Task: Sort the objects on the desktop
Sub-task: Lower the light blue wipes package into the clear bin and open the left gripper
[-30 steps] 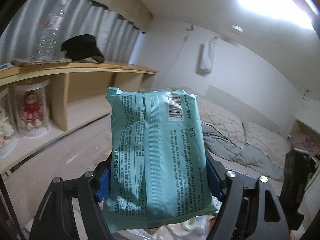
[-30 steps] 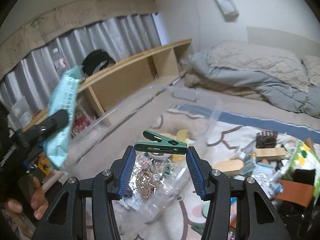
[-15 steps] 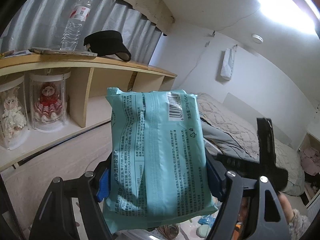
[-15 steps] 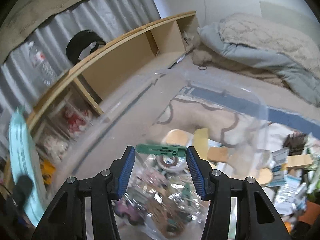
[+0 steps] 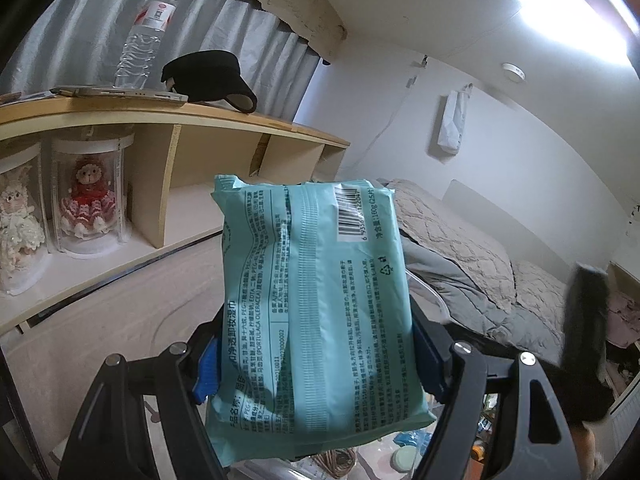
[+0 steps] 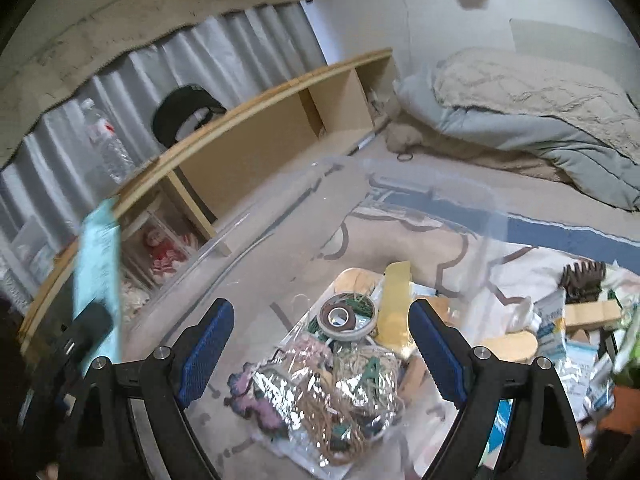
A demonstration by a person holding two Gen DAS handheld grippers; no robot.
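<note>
A: Left gripper [image 5: 316, 364] is clamped across the lower half of the teal wipes pack [image 5: 316, 304] — held upright, clear of the clutter, likely awaiting its turn.

B: Right gripper [image 6: 320, 356]?

A: Jaws opening, nothing between them — poised above the clear bin [image 6: 490, 220], where tape roll [image 6: 346, 318] and foil bags already lie.
</note>
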